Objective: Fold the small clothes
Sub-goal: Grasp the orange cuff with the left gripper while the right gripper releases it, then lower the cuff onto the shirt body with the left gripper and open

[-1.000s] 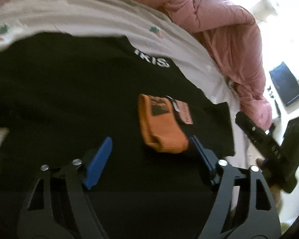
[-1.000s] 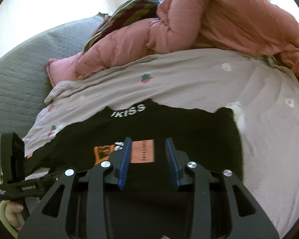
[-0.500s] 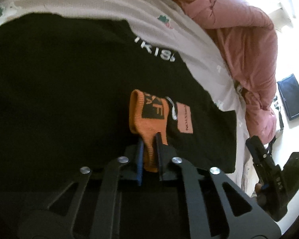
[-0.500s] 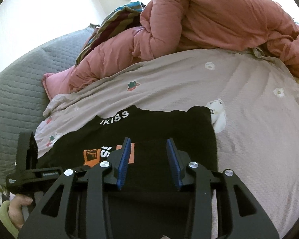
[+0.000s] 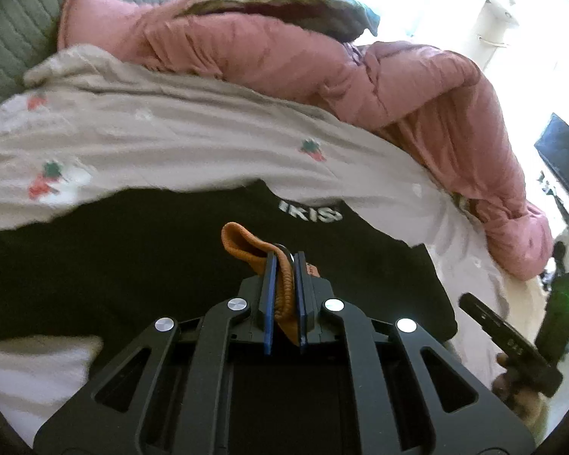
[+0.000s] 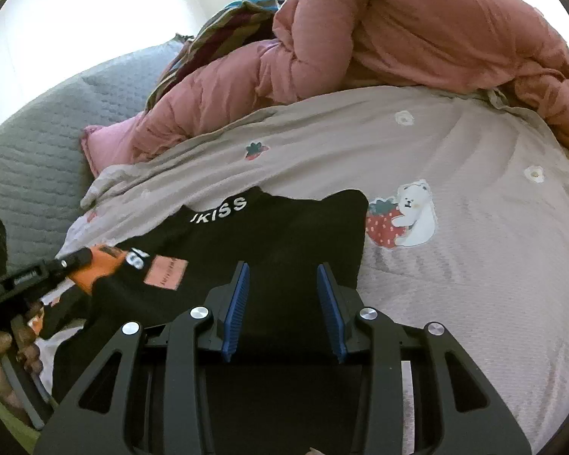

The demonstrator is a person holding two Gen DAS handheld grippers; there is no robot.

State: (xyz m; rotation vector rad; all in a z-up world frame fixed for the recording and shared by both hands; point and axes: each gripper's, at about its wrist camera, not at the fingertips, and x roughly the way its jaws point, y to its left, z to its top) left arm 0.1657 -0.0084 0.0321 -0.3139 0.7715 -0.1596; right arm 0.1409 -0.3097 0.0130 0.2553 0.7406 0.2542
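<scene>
Our left gripper (image 5: 284,265), mid-frame, is clenched on the orange cuff (image 5: 246,244) of the black shirt (image 5: 132,258); our right gripper (image 6: 282,284) hangs released. We should lift gently, keeping the sleeve flat.

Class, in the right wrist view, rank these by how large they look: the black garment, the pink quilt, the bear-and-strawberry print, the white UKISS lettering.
Largest to smallest:
1. pink quilt
2. black garment; it lies nearer the camera, so this order is unsure
3. bear-and-strawberry print
4. UKISS lettering
</scene>
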